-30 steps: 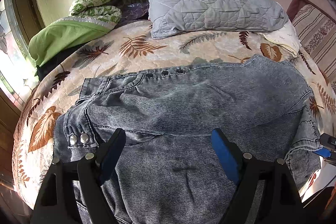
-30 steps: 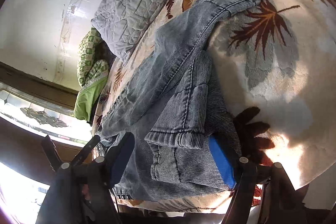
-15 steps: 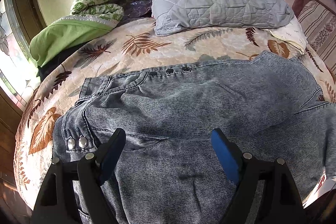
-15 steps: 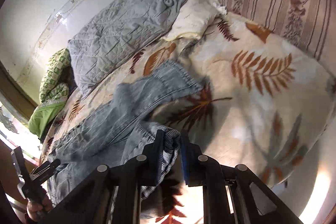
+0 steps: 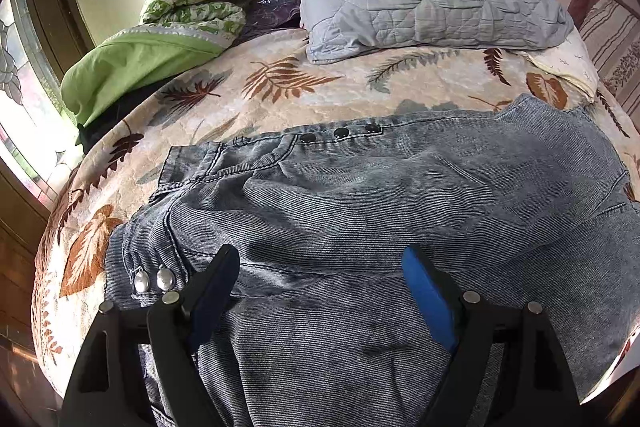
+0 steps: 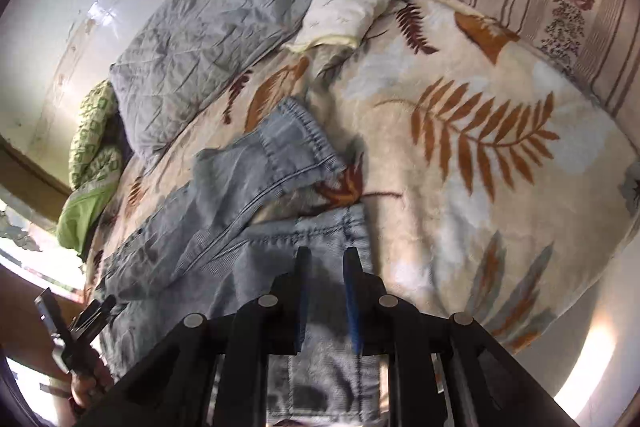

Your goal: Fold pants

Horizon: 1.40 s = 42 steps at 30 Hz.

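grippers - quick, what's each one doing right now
Left gripper: open, hovering above the jeans, holding nothing.
Right gripper: nearly closed at the jeans' hem; whether it pinches fabric cannot be told.

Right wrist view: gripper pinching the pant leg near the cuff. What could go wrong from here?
1. The right gripper bites only near the cuff edge of the pants; the denim may slip out under tension.
2. The left gripper is open above the waist, pinning nothing, so the whole garment may drag across the bedspread.
3. The other leg lies bunched and may fold in crooked.
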Available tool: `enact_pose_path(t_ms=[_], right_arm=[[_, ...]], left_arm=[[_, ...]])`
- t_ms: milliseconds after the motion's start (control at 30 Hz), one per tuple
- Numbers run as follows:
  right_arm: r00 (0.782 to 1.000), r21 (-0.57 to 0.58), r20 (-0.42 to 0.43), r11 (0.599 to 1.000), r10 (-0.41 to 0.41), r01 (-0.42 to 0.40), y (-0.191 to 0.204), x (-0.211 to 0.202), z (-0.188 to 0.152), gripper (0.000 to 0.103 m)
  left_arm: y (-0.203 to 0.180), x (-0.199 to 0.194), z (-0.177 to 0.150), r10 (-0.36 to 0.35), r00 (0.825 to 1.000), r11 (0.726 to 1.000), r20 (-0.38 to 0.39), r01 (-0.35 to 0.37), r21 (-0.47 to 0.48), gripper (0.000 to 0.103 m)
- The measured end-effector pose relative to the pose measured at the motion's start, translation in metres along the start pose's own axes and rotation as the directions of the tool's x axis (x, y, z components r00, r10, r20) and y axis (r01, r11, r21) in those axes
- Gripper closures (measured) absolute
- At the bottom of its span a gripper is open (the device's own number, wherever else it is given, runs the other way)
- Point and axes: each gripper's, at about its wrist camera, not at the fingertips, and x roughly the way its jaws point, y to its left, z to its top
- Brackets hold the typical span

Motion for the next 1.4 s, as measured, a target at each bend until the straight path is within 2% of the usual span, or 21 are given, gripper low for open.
enact_pose_path(t_ms=[33,100,200,267,333,467,533,567,633,667,700,767,833,900,967,1067,1133,1233,1300,1333,1400], right_arm=[[1.000,-0.028,-0.009,0.999,-0.028,0.027,0.004,-0.001,-0.005,0.085],[0.991,-0.072,0.003,0.989,-0.131,0.131,0.007,0.002,-0.004,0.085],[0.992,-0.048,-0.048,0.992,-0.115,0.113,-0.006,0.027,0.006,0.085],[0.985,-0.069,-0.079,0.987,-0.153,0.147,-0.012,0.047,0.009,0.085],[0.980,-0.090,-0.085,0.981,-0.180,0.172,-0.014,0.058,0.007,0.085],[0.986,-0.064,-0.078,0.988,-0.149,0.144,-0.025,0.060,-0.002,0.083],[0.991,-0.044,-0.084,0.994,-0.103,0.099,-0.030,0.059,-0.007,0.078],[0.994,-0.030,-0.092,0.998,-0.063,0.061,-0.031,0.059,-0.008,0.070],[0.995,-0.010,-0.100,1.000,0.029,-0.030,-0.031,0.058,-0.012,0.046],[0.993,-0.011,-0.097,0.997,0.074,-0.076,-0.028,0.057,-0.014,0.030],[0.993,-0.016,-0.089,0.996,0.084,-0.085,-0.025,0.057,-0.016,0.027],[0.995,-0.030,-0.088,0.999,0.036,-0.039,-0.019,0.063,-0.019,0.027],[0.998,-0.031,-0.060,0.999,0.020,-0.022,-0.016,0.063,-0.018,0.039],[0.998,-0.020,-0.060,1.000,-0.015,0.013,-0.018,0.065,-0.015,0.083],[0.998,-0.013,-0.057,1.000,-0.025,0.024,-0.021,0.065,-0.012,0.084],[0.997,-0.101,-0.030,0.993,-0.068,0.065,-0.002,0.061,-0.010,0.085],[0.992,-0.170,0.019,0.977,-0.128,0.130,0.015,0.055,-0.006,0.085],[0.962,-0.257,0.131,0.929,-0.238,0.265,0.036,0.042,0.004,0.086],[0.942,-0.291,0.163,0.899,-0.292,0.329,0.042,0.043,0.010,0.086],[0.940,-0.293,0.141,0.894,-0.310,0.339,0.038,0.049,0.014,0.086],[0.943,-0.267,0.028,0.907,-0.331,0.326,0.023,0.073,0.017,0.083]], left_arm=[[-0.001,0.000,0.000,-0.002,1.000,1.000,0.001,0.002,0.003,0.019],[-0.004,-0.004,0.001,-0.012,1.000,1.000,0.010,0.012,0.008,0.019],[-0.009,-0.011,0.001,-0.025,0.999,1.000,0.037,0.025,0.017,0.019],[-0.011,-0.013,0.000,-0.020,0.999,0.999,0.048,0.019,0.028,0.019],[-0.010,-0.012,-0.001,-0.002,0.999,0.999,0.048,0.000,0.039,0.019],[-0.005,-0.007,0.000,0.002,1.000,1.000,0.028,-0.003,0.023,0.019],[-0.005,-0.008,0.001,-0.007,0.999,1.000,0.032,0.007,0.017,0.019],[-0.007,-0.009,0.001,-0.013,0.999,1.000,0.036,0.012,0.020,0.019],[-0.013,-0.012,0.000,-0.021,0.999,0.999,0.044,0.019,0.037,0.019],[-0.017,-0.012,-0.001,-0.023,0.999,0.999,0.045,0.021,0.048,0.019],[-0.020,-0.012,-0.001,-0.023,0.999,0.998,0.046,0.020,0.060,0.019],[-0.026,-0.010,-0.002,-0.021,0.999,0.997,0.041,0.017,0.078,0.019],[-0.028,-0.008,-0.003,-0.015,0.999,0.996,0.035,0.012,0.086,0.019],[-0.029,-0.007,-0.003,-0.012,0.999,0.996,0.033,0.009,0.088,0.019],[-0.028,-0.007,-0.003,-0.010,0.999,0.996,0.032,0.007,0.085,0.019],[-0.026,-0.005,-0.002,-0.009,1.000,0.997,0.026,0.007,0.078,0.019],[-0.027,-0.005,-0.002,-0.005,1.000,0.997,0.024,0.003,0.081,0.019],[-0.026,-0.006,-0.002,0.000,1.000,0.996,0.029,-0.003,0.086,0.019],[-0.024,-0.007,-0.002,0.002,1.000,0.997,0.030,-0.004,0.080,0.019],[-0.023,-0.007,-0.001,0.001,1.000,0.997,0.028,-0.003,0.074,0.019],[-0.020,-0.007,0.000,0.000,1.000,0.998,0.026,-0.002,0.062,0.019]])
